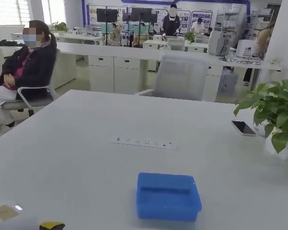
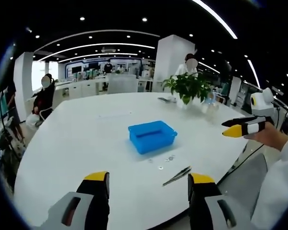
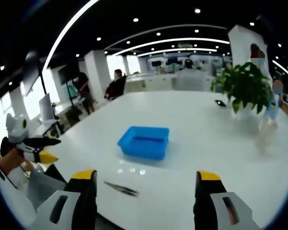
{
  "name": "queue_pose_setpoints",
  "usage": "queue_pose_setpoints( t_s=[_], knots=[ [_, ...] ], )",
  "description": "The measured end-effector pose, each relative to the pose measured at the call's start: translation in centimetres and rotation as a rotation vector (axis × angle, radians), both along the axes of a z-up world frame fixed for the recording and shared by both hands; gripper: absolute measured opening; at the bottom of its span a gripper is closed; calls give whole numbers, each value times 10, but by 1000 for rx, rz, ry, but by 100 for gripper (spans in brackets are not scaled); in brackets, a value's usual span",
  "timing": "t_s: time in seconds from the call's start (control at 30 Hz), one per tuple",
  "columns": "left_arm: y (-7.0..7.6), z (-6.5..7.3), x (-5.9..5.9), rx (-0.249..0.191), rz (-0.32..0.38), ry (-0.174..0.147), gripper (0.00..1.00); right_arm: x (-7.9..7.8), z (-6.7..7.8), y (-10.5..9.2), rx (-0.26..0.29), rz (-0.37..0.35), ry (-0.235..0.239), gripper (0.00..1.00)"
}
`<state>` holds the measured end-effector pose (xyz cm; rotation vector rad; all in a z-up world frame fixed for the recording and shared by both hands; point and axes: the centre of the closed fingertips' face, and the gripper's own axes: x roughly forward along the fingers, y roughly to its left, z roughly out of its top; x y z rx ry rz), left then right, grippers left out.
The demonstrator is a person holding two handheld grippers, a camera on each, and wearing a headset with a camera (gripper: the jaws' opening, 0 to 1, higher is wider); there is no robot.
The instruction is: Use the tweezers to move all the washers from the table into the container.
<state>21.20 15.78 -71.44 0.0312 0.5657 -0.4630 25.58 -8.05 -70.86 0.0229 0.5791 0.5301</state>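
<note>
On the worktop point(image 2: 86, 143), near side of the blue container point(image 2: 152, 136), the washers point(image 2: 161, 167) lie loose with the tweezers point(image 2: 177, 176) beside them, untouched, so I judge nothing moved yet; my left gripper point(image 2: 149, 178) and right gripper point(image 3: 146, 175) both hold their fingers wide apart, empty

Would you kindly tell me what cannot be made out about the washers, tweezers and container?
Washers: too small to count in the left gripper view; blurred pale spots in the right gripper view.
Tweezers: too thin and blurred in both gripper views to tell how their tips stand.
Container: its near wall hides part of its floor in both gripper views and the head view is blurred, so whether any washer lies inside is unclear.
</note>
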Motion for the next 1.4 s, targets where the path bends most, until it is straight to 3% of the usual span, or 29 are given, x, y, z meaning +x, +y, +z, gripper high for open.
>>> queue_pose_setpoints(
  t_s=[0.13, 0.2, 0.27, 0.4, 0.47, 0.6, 0.73, 0.77, 0.87, 1.0, 1.2, 1.3, 1.4],
  knots=[
    [-13, -6, 1, 15, -85, 25, 53, 0, -2, 0, 2, 0, 8, 83],
    [-22, -11, 1, 25, -142, 52, 47, 1, -4, 0, 4, -2, 13, 83],
    [-29, -16, 5, 40, -178, 54, 42, 1, -7, -1, 5, -3, 20, 83],
    [-37, -35, 13, 131, -262, 69, 31, 2, -10, -2, 8, -9, 32, 83],
    [-42, -45, 18, 130, -281, 75, 26, 2, -12, -3, 5, -11, 39, 83],
    [-53, -63, 22, 100, -320, 132, 19, 3, -15, -4, 2, -10, 53, 83],
    [-57, -79, 26, 153, -370, 150, 16, 4, -18, -1, -8, 1, 66, 83],
    [-60, -83, 28, 165, -397, 143, 16, 4, -19, -1, -10, 3, 69, 83],
    [-64, -94, 32, 169, -417, 159, 14, 5, -20, 0, -9, 5, 77, 83],
    [-68, -110, 33, 209, -472, 175, 14, 7, -19, 1, -4, 8, 78, 83],
    [-71, -127, 40, 197, -483, 175, 12, 7, -22, 2, -20, 17, 91, 83],
    [-74, -133, 40, 183, -495, 194, 9, 6, -24, 3, -28, 27, 98, 83],
    [-75, -140, 36, 218, -533, 197, 8, 6, -26, 4, -34, 36, 104, 83]
  ],
)
